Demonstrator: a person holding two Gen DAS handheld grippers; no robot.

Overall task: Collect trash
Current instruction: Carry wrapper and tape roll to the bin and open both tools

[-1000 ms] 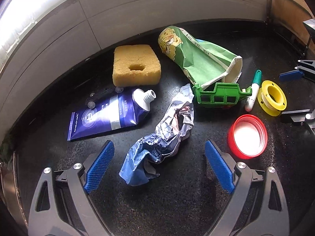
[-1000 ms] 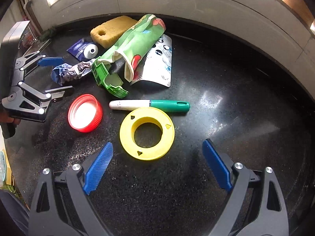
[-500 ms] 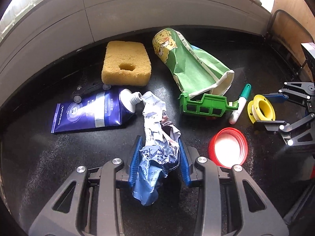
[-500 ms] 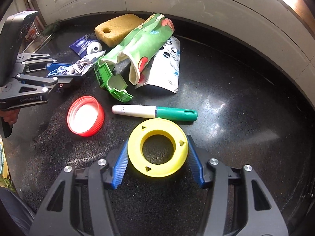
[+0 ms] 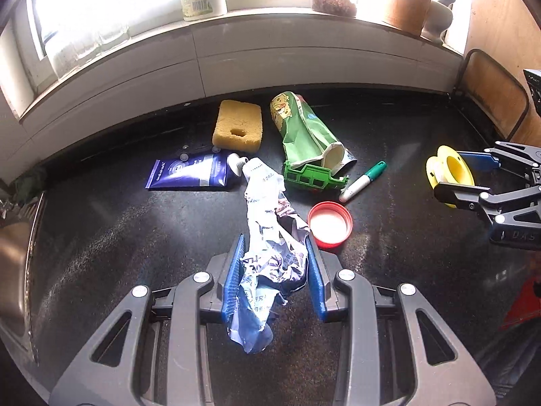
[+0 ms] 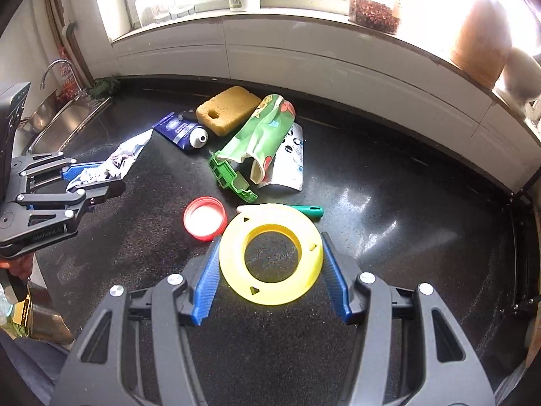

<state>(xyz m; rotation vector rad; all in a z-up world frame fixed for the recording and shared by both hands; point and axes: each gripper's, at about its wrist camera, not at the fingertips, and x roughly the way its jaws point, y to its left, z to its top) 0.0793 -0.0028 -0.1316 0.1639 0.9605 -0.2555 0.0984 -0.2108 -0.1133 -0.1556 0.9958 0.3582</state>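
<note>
My left gripper is shut on a crumpled blue-and-silver wrapper and holds it above the black counter; it also shows in the right wrist view. My right gripper is shut on a yellow plastic ring spool, lifted off the counter; the spool also shows in the left wrist view. On the counter lie a red lid, a green-capped marker, a green plastic piece, a green snack bag, a blue tube and a yellow sponge.
A white-and-silver pouch lies under the snack bag. A steel sink with a tap is at the far left. The white tiled wall and a windowsill with jars run along the back. A framed board stands at the right.
Both grippers closed on their items and rose: the left lifted the wrapper, the right lifted the yellow spool off the counter. The views pulled back and upward.
</note>
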